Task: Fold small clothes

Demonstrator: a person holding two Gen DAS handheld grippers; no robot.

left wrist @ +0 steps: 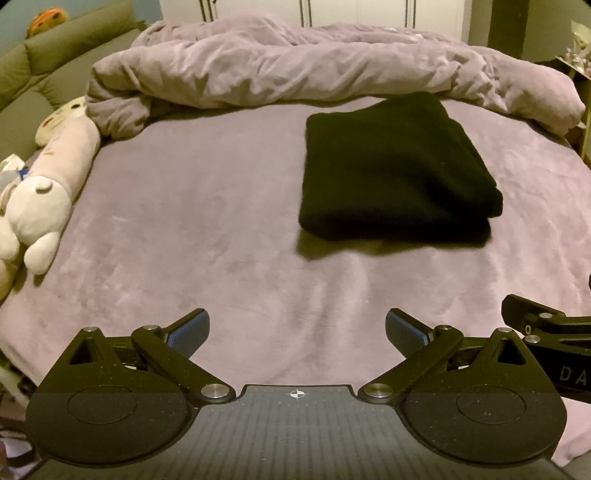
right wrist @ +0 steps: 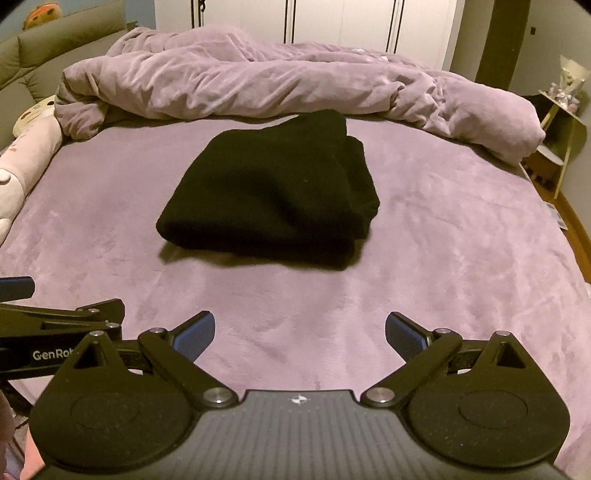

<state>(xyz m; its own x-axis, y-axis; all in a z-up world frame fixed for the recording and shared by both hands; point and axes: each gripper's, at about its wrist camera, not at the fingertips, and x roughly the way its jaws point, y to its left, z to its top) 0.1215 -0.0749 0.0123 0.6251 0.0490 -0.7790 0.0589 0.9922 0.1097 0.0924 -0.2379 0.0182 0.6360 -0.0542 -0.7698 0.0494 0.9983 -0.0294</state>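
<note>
Nearest to me, my left gripper (left wrist: 297, 328) hangs over the front of the bed with its black linkage arms splayed and its blue ribbed pads (left wrist: 188, 330) spread wide — nothing sits between them. My right gripper (right wrist: 300, 330) is just beside it at the same height, its blue pads (right wrist: 404, 334) likewise set far apart and pinching nothing. Each one shows at the edge of the other's wrist view.

Beneath both lies the mauve plush bed sheet (left wrist: 207, 221), smooth but for a few faint creases. Farther up the bed rests the folded black knit garment (left wrist: 395, 170) — a thick, roughly rectangular bundle, its layers stacked and showing along the right edge (right wrist: 271, 192). It lies flat on the sheet, well apart from both grippers, to the right of centre from the left wrist and about centred from the right.

Along the left edge of the bed stretches a long cream and pink plush toy (left wrist: 48, 177). Behind the garment, a crumpled mauve duvet (left wrist: 295, 70) is heaped across the width of the bed, near the garment's far edge. Beyond that I see a padded olive-green headboard (left wrist: 55, 55) at the left and white cupboard doors (right wrist: 340, 22) at the back.
</note>
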